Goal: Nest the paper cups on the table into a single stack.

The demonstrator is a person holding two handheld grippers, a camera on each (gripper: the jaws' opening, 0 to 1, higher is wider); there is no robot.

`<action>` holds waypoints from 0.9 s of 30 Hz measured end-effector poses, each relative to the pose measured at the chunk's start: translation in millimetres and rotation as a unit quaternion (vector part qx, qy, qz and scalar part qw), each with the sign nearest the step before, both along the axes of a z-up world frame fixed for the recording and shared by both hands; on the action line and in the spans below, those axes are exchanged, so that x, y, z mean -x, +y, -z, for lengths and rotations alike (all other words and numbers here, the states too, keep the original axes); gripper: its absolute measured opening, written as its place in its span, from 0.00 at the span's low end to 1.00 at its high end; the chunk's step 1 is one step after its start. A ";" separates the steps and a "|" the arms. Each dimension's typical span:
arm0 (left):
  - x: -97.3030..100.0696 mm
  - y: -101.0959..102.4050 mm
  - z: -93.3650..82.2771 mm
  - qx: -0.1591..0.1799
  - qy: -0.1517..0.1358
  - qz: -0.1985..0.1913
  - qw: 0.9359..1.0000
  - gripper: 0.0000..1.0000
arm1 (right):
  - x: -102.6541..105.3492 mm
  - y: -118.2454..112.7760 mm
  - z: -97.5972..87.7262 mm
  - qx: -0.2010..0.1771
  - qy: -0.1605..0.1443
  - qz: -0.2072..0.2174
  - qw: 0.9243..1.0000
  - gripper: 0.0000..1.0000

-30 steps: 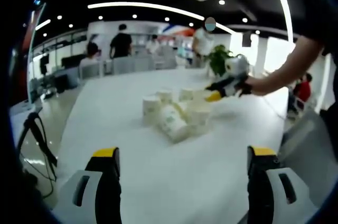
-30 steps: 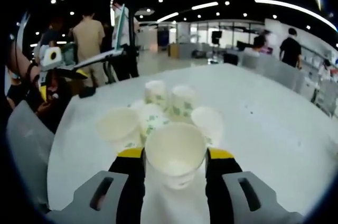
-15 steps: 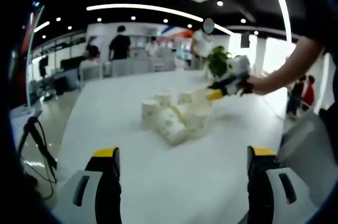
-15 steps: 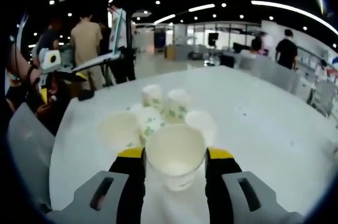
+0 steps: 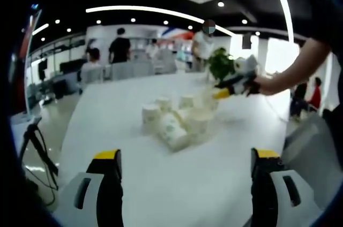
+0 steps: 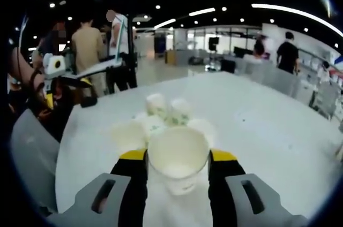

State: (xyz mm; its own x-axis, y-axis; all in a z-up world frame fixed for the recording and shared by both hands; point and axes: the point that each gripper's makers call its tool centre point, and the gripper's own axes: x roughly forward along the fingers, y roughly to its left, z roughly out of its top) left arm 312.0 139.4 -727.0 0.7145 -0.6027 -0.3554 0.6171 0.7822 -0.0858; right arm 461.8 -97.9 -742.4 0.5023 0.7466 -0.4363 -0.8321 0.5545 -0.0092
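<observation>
Between the jaws of the right tool [image 6: 177,158] sits a paper cup [image 6: 178,154], mouth facing the camera, gripped on both sides. Just beyond it, a cluster of cups [image 6: 161,115] rests on the white bench [image 6: 257,130], some upright, some tipped over. The left tool [image 5: 185,158] hangs back with jaws wide apart, holding nothing, well short of the cups. One cup is picked; next, it likely needs lining up over an upright cup's mouth and pressing in.
</observation>
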 end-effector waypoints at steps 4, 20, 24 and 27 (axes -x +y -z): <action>0.0 0.9 -1.4 0.000 -0.002 0.001 1.000 1.00 | 2.3 1.2 -11.4 -0.003 -0.012 -0.006 1.000 0.40; -2.1 -2.6 -4.8 0.002 -0.008 0.002 1.000 1.00 | 27.2 3.7 -38.1 -0.019 -0.037 -0.023 0.999 0.39; -3.0 -3.2 -5.3 0.002 -0.009 0.005 1.000 1.00 | 33.1 4.0 -41.6 -0.024 -0.038 -0.022 0.999 0.39; -3.0 -2.7 -5.1 0.001 -0.008 0.004 1.000 1.00 | 37.0 4.4 -44.1 -0.027 -0.039 -0.022 0.999 0.39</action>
